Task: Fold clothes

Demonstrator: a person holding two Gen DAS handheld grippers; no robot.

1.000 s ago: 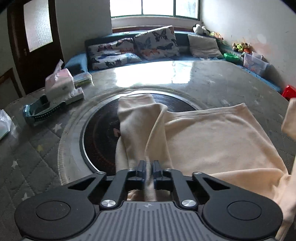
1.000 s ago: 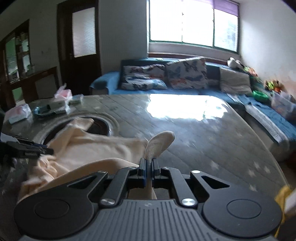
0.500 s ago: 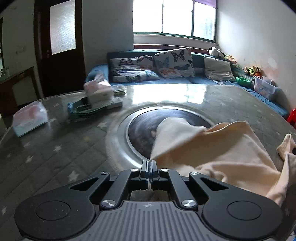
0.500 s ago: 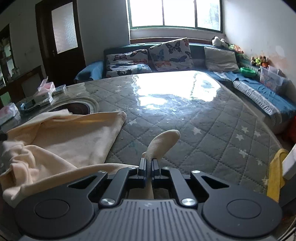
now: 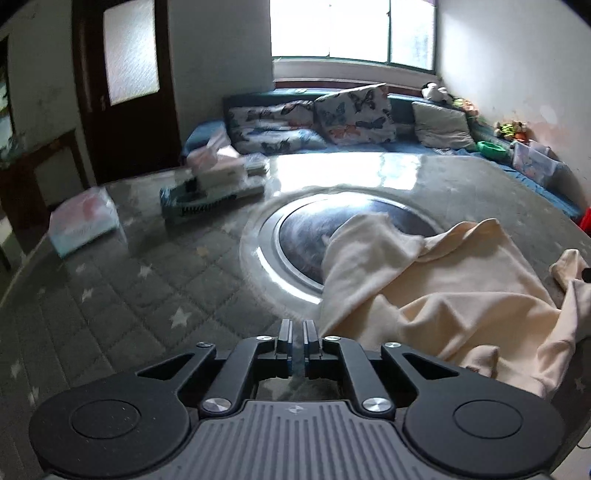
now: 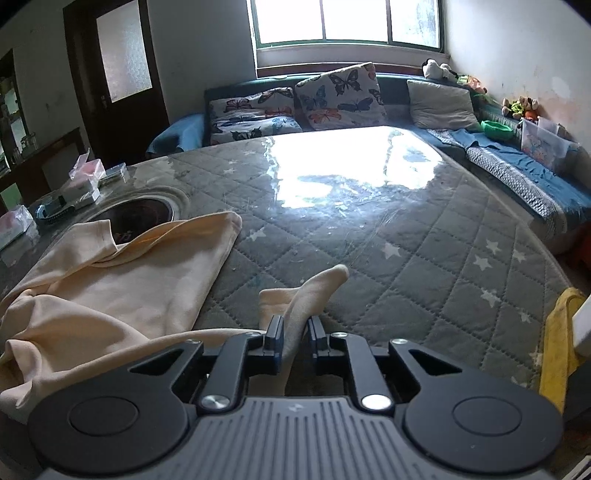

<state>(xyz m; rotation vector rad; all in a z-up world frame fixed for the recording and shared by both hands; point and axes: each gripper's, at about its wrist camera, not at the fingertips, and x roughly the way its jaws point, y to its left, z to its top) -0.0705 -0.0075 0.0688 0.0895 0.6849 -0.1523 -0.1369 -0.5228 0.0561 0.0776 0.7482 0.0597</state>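
Cream garment [image 5: 443, 280] is lying rumpled on the quilted star-pattern table [image 5: 122, 314], partly covering the round dark inset [image 5: 314, 236]. Left gripper [image 5: 294, 328] is hovering just left of it, fingers nearly pressed together, pinching nothing. Right gripper [image 6: 295, 325] is sitting with fingers spread, a garment strip [image 6: 314, 291] lying loosely between them. No readable writing on the tissue packs [image 5: 83, 218] at far left.

– What's on the table [image 6: 424, 236]?
– A round hob [image 5: 314, 236] set into it, a tissue box [image 5: 83, 219] near the left edge, a tray [image 5: 207, 199] beside that.
– And behind?
– A sofa [image 6: 517, 162] with butterfly cushions [image 6: 338, 98], a window [image 6: 347, 20], a dark door [image 5: 122, 85].
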